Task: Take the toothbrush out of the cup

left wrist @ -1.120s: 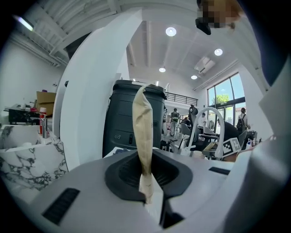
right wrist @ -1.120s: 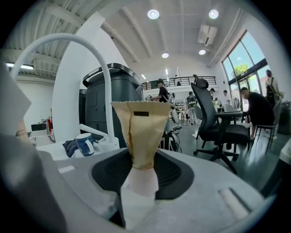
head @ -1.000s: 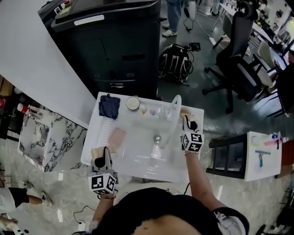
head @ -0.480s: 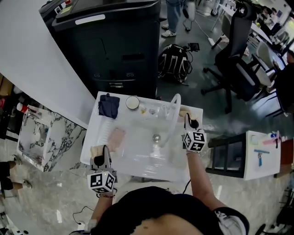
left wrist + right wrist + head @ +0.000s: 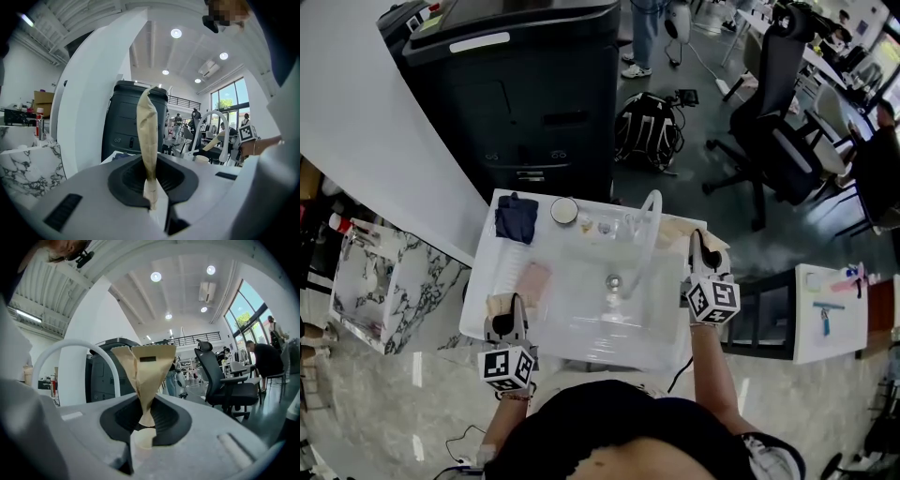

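Though the right gripper (image 5: 143, 363) has just been closing its jaws, now together like those of the left gripper (image 5: 148, 102), the toothbrush cannot be made out; the cup (image 5: 569, 210) stands at the bench's (image 5: 478, 309) far edge, clear of both

Left gripper (image 5: 502, 303) closed, right gripper (image 5: 697, 236) just closing

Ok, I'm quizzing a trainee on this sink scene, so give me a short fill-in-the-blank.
The dark cloth lies at the sink's back ____ corner.
The faucet's colour is ____.
The backpack sits on the ____.
Missing: left; white; floor.
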Demonstrator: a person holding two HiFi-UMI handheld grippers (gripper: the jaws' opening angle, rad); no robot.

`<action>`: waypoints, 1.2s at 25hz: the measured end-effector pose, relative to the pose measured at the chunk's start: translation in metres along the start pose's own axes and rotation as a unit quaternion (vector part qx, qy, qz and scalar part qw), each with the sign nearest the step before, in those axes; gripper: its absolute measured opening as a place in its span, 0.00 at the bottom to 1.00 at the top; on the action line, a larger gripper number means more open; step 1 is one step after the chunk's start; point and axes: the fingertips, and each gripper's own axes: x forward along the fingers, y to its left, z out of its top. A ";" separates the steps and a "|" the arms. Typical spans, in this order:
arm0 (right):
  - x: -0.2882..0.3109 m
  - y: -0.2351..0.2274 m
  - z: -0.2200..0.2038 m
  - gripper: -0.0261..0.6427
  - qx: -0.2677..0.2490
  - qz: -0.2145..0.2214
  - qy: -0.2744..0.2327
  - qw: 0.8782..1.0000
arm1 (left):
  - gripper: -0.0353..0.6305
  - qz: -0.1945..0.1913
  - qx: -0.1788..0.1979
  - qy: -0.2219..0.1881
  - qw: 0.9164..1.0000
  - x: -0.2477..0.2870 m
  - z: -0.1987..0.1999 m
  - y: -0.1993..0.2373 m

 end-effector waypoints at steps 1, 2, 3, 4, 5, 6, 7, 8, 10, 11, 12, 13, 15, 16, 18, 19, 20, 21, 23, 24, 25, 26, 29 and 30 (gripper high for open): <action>-0.006 -0.001 0.007 0.11 0.000 -0.001 -0.007 1.000 | 0.10 -0.003 0.002 0.000 1.000 0.001 0.000 -0.001; -0.013 -0.002 0.012 0.11 -0.001 -0.002 -0.012 1.000 | 0.10 -0.005 0.006 0.000 1.000 0.002 -0.001 -0.002; -0.020 -0.003 0.017 0.11 -0.002 -0.005 -0.016 1.000 | 0.10 -0.008 0.011 0.000 1.000 0.003 -0.001 -0.003; -0.027 -0.005 0.021 0.11 -0.003 -0.008 -0.019 1.000 | 0.10 -0.011 0.015 -0.001 1.000 0.005 -0.001 -0.004; -0.034 -0.007 0.024 0.11 -0.005 -0.012 -0.022 1.000 | 0.10 -0.014 0.019 -0.002 1.000 0.006 -0.001 -0.005; -0.041 -0.008 0.027 0.11 -0.005 -0.016 -0.025 1.000 | 0.10 -0.016 0.020 -0.002 1.000 0.007 0.000 -0.004; -0.048 -0.009 0.029 0.11 -0.005 -0.021 -0.027 0.999 | 0.10 -0.018 0.021 -0.003 1.000 0.009 0.001 -0.004; -0.055 -0.009 0.032 0.11 -0.004 -0.026 -0.029 0.999 | 0.10 -0.020 0.022 -0.004 1.000 0.010 0.002 -0.003; -0.068 -0.010 0.035 0.11 -0.008 -0.035 -0.031 0.999 | 0.10 -0.023 0.027 -0.005 0.999 0.013 0.004 -0.002; -0.075 -0.010 0.037 0.11 -0.013 -0.038 -0.031 0.999 | 0.10 -0.025 0.030 -0.006 0.999 0.013 0.005 -0.003; -0.081 -0.009 0.038 0.11 -0.021 -0.040 -0.032 0.998 | 0.10 -0.027 0.033 -0.007 0.999 0.014 0.006 -0.004; -0.087 -0.009 0.039 0.11 -0.028 -0.040 -0.033 0.998 | 0.10 -0.029 0.035 -0.008 0.999 0.015 0.007 -0.005; -0.097 -0.009 0.035 0.11 -0.039 -0.042 -0.029 0.998 | 0.10 -0.032 0.036 -0.009 0.999 0.017 0.007 -0.006; -0.102 -0.008 0.031 0.11 -0.042 -0.045 -0.025 0.998 | 0.10 -0.034 0.035 -0.008 0.999 0.018 0.007 -0.007; -0.111 -0.007 0.021 0.11 -0.044 -0.050 -0.013 0.998 | 0.10 -0.036 0.035 -0.007 0.999 0.019 0.006 -0.007; -0.115 -0.007 0.016 0.11 -0.042 -0.053 -0.008 0.998 | 0.10 -0.037 0.034 -0.007 0.999 0.019 0.007 -0.008; -0.119 -0.006 0.010 0.11 -0.038 -0.056 -0.002 0.998 | 0.10 -0.039 0.035 -0.008 0.999 0.019 0.007 -0.009; -0.123 -0.006 0.005 0.11 -0.034 -0.059 0.004 0.998 | 0.10 -0.040 0.035 -0.009 0.999 0.019 0.008 -0.010; -0.129 -0.004 -0.007 0.11 -0.022 -0.066 0.019 0.997 | 0.10 -0.041 0.036 -0.011 0.998 0.019 0.010 -0.011; -0.132 -0.003 -0.014 0.11 -0.016 -0.069 0.027 0.997 | 0.10 -0.040 0.036 -0.011 0.998 0.018 0.010 -0.010; -0.135 -0.002 -0.020 0.11 -0.011 -0.072 0.034 0.997 | 0.10 -0.040 0.036 -0.010 0.999 0.018 0.010 -0.010; -0.138 -0.001 -0.026 0.11 -0.007 -0.074 0.040 0.996 | 0.10 -0.040 0.037 -0.009 0.998 0.018 0.010 -0.010; -0.146 0.003 -0.040 0.11 0.002 -0.080 0.053 0.995 | 0.10 -0.041 0.039 -0.008 0.998 0.018 0.009 -0.010; -0.149 0.004 -0.044 0.11 0.005 -0.081 0.058 0.995 | 0.10 -0.042 0.039 -0.009 0.998 0.018 0.010 -0.011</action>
